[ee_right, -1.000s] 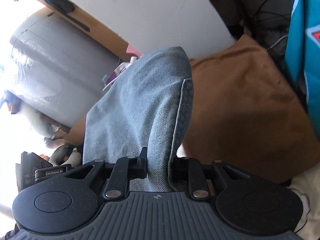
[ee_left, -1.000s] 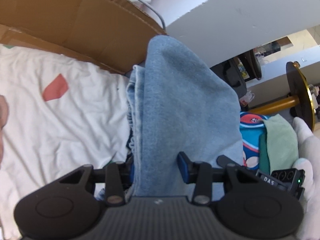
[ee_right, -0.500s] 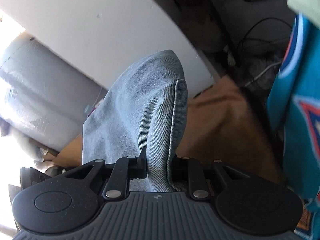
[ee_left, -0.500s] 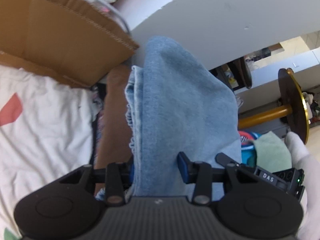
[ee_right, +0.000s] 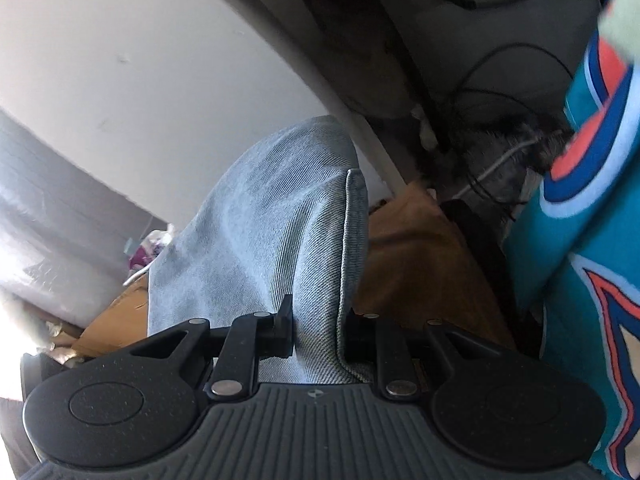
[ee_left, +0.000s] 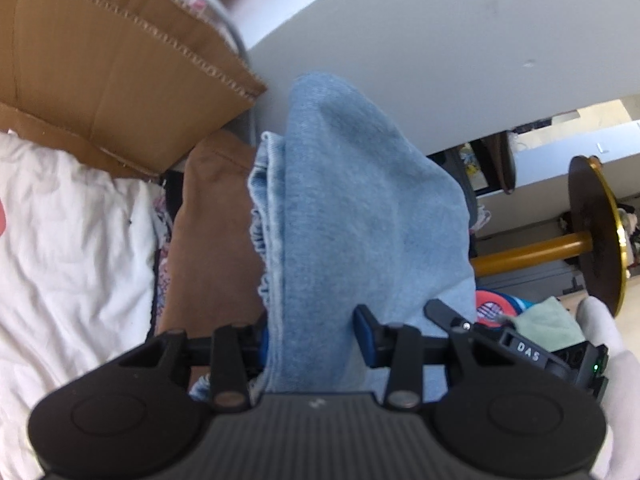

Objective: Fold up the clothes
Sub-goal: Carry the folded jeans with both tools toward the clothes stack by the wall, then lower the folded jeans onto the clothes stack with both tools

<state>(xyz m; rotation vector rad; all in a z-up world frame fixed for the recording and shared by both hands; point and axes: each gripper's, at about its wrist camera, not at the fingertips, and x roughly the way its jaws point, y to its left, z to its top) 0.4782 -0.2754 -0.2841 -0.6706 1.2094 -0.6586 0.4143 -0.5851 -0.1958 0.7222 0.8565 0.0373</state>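
A light blue denim garment (ee_left: pixel 352 216) drapes over my left gripper (ee_left: pixel 314 336), whose blue-padded jaws are shut on a thick fold of it. The same denim garment (ee_right: pixel 272 232) also hangs over my right gripper (ee_right: pixel 318 330), with the hemmed edge clamped between its black jaws. The cloth hides both sets of fingertips. In the left wrist view the other gripper (ee_left: pixel 532 356) and a white-gloved hand (ee_left: pixel 604 344) sit at the lower right, close beside the denim.
A brown garment (ee_left: pixel 212 240) and a white cloth (ee_left: pixel 72 232) lie below on the left. An open cardboard box (ee_left: pixel 108 60) stands behind them. A teal printed garment (ee_right: pixel 592 240) hangs at the right. A white panel (ee_right: pixel 140 80) and cables (ee_right: pixel 500 112) are ahead.
Both grippers have swung sideways together with the denim still held. The white cloth slid left and the brown garment came into view; the teal garment now fills the right side.
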